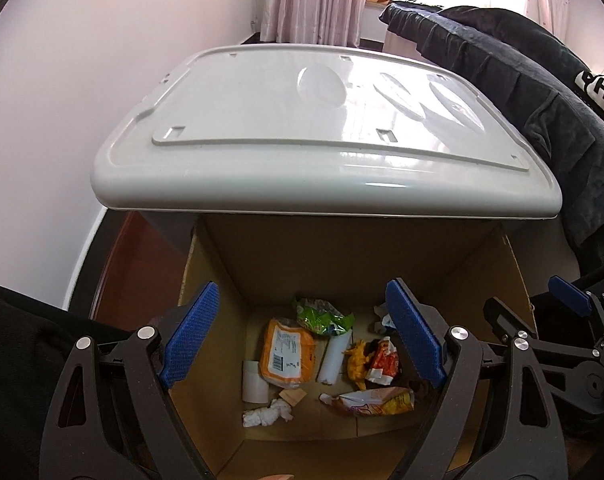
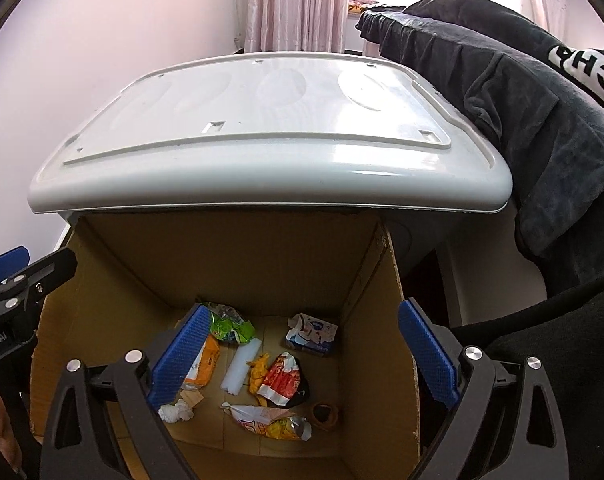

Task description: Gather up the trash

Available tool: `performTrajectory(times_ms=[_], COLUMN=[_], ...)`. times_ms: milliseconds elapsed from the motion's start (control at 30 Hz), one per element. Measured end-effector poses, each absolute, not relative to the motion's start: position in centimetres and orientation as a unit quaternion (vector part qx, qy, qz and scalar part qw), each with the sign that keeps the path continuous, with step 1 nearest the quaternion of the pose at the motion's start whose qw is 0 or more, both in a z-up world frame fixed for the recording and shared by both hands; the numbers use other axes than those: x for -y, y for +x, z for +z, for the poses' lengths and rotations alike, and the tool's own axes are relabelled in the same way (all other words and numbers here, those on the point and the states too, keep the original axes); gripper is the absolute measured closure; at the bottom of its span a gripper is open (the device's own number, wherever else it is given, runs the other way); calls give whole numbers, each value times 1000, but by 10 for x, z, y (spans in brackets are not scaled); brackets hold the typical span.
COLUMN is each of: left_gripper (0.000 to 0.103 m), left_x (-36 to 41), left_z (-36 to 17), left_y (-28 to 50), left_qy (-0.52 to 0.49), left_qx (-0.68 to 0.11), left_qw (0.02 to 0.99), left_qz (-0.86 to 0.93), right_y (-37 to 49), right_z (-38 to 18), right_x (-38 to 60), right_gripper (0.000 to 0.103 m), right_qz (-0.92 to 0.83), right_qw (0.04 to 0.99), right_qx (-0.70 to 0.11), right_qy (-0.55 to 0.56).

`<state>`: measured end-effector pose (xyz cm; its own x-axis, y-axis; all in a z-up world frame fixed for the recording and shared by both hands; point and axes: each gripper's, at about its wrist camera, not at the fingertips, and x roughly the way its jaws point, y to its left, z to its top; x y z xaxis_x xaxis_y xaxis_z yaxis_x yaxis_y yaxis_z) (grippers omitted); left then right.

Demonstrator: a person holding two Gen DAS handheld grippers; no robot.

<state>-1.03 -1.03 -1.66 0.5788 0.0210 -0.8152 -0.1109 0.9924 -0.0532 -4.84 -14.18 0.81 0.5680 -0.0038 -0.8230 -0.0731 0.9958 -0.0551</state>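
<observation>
An open cardboard box (image 1: 322, 256) (image 2: 242, 256) sits below both grippers with several pieces of trash on its bottom. Among them are an orange packet (image 1: 288, 354), a green wrapper (image 1: 322, 316) (image 2: 230, 328), a white tube (image 1: 334, 358), a red and white wrapper (image 2: 282, 380), a snack bag (image 1: 376, 400) (image 2: 270, 420), a crumpled tissue (image 1: 266, 416) (image 2: 176, 412) and a blue and white carton (image 2: 312, 334). My left gripper (image 1: 302, 285) hangs open above the box, nothing between its blue pads. My right gripper (image 2: 304, 305) is open beside it, also holding nothing.
A grey plastic lid (image 1: 302, 128) (image 2: 262, 128) overhangs the box's far wall. Dark clothing (image 1: 522, 92) (image 2: 522, 100) is draped at the right. A brown tape roll (image 2: 324, 414) lies in the box. Dark sleeves (image 1: 22, 340) (image 2: 542, 340) frame the views. A pale wall stands at the left.
</observation>
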Motion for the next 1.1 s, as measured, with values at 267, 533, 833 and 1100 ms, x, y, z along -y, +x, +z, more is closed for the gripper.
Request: performTrajectory(times_ms=[267,533,833,1100], left_gripper=[20,20,12,10], left_x=[8,8,7,3], left_z=[-21,-21,-21,-20], left_y=[-9,-9,-8,-8], left_qy=[-54,-55,-50,-53], left_qx=[-466,-468,-469,-460], left_qw=[882,881,880,884], left_qz=[38,42,58,71], right_y=[-47,-47,-47,-47], right_z=[5,4,3,2], right_x=[141,141,141,142], right_gripper=[10,10,10,10], right_qz=[19,20,19,20], right_qw=[882,881,880,878], right_qx=[-468,-471,-472,-475], right_qy=[-44,-47,-47,-48])
